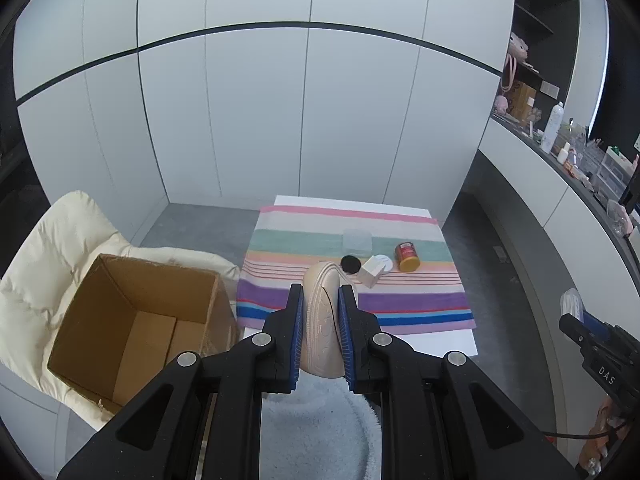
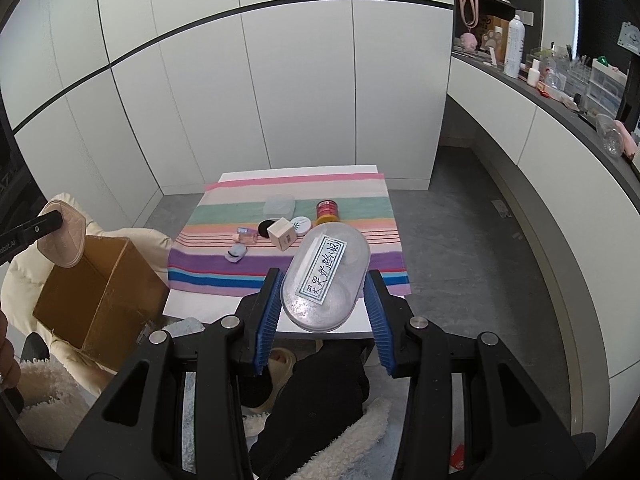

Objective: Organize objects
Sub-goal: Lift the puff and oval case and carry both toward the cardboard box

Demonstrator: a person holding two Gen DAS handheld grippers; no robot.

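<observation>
My left gripper (image 1: 320, 296) is shut on a beige quilted pad (image 1: 322, 320), held on edge between the blue pads. In the right wrist view that pad (image 2: 66, 240) hangs over the open cardboard box (image 2: 100, 292). My right gripper (image 2: 324, 274) is shut on a clear oval container (image 2: 324, 284) with a printed label, held over the near edge of the striped cloth (image 2: 288, 268). On the cloth lie a clear box (image 2: 279, 206), a red can (image 2: 328, 210), a white jar (image 2: 301, 225), a small cube box (image 2: 282, 234), a black disc (image 2: 265, 227), a small pink bottle (image 2: 246, 236) and a lavender piece (image 2: 237, 253).
The cardboard box (image 1: 136, 320) sits on a cream padded chair (image 1: 60, 248) left of the white table (image 1: 440, 344). A long counter (image 2: 560, 92) crowded with bottles and clear organisers runs along the right. White cabinet doors stand behind. A person's dark-clothed legs (image 2: 320, 384) and fleece are below.
</observation>
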